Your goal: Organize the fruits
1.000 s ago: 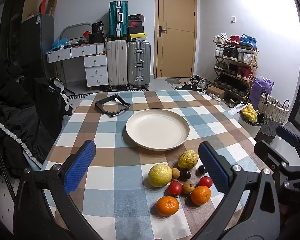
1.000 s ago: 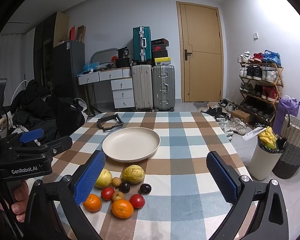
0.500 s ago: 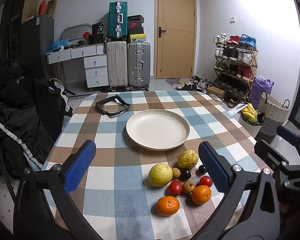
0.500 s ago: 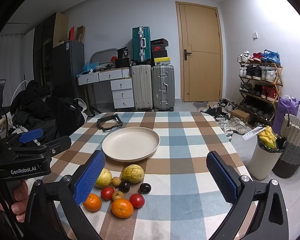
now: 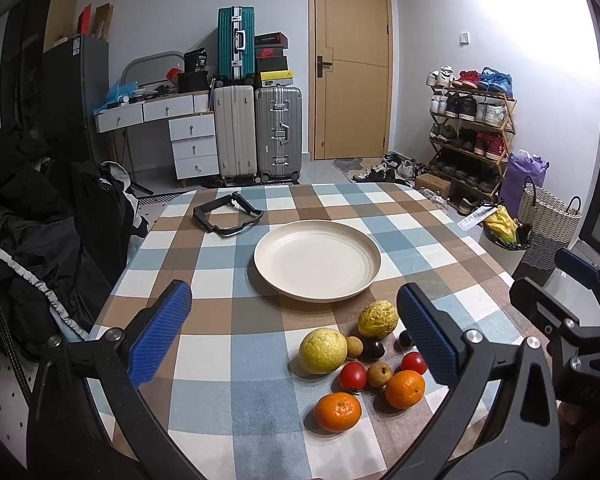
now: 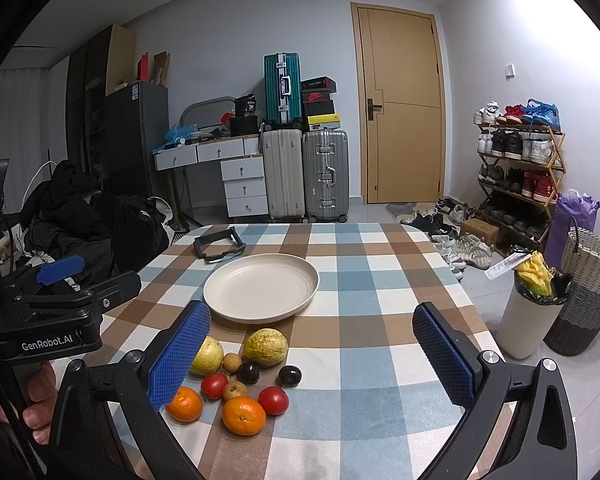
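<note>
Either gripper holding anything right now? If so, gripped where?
Nothing is held. The left gripper and right gripper are both wide open above the table, and all the fruit, including the oranges, lies loose on the cloth.

My left gripper (image 5: pixel 292 330) has two black plastic fingers, each one with a blue pad (image 5: pixel 159 332) of rubber that has a small waffle texture. Silver round screws sit on the black arms behind the pads, and each arm has a triangular opening in its frame. My right gripper (image 6: pixel 312 354) has the same build: black frame, blue textured pads (image 6: pixel 442 354), silver screws, triangular cut-outs. From the right wrist camera I see the body of the left gripper from the side; it is a black block with the white marking "GenRobot.AI" and a blue pad on top. Below it, fingers (image 6: pixel 40 400) of a hand wrap the handle.
</note>
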